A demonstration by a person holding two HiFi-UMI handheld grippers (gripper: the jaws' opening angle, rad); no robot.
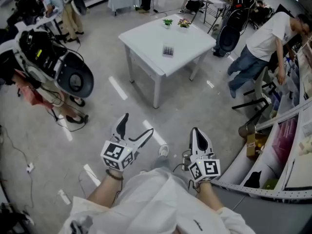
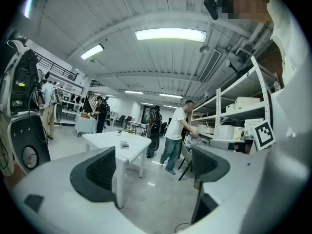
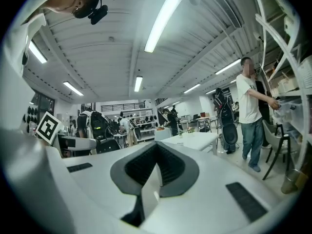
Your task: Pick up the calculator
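Calculator (image 1: 168, 51) lies flat on the white bench (image 1: 146, 38), near the middle and a bit toward the near edge. Two small potted plants (image 1: 167, 22) sit at the far side, apart from it.

Handling, my read:
- Thin, light, stiff plastic slab.
- The smooth case could slip.
- It lies flush on the bench, so there's little edge to get under.
- Best hold is across the short width, pads on the two long side edges at mid-body.
- Keep pressure off the keys and display.
- If the jaws can't bite the sides, nudge it to overhang the bench edge first.

Jaws vs target:
- Left gripper (image 1: 138, 125): jaws spread apart, nothing between them.
- Right gripper (image 1: 196, 133): jaws pressed together, empty.
- Both are held low, close to the person's body over the floor (image 1: 97, 106), well apart from the bench.
- Calculator is ahead of both, roughly in line between them.
- In the left gripper view it shows far off, just above the left pad, so that gripper points roughly at the bench.
- In the right gripper view the bench shows beyond the closed tips, but the calculator is too small to make out.

The reach hasn't begun. The whole approach is left to do.
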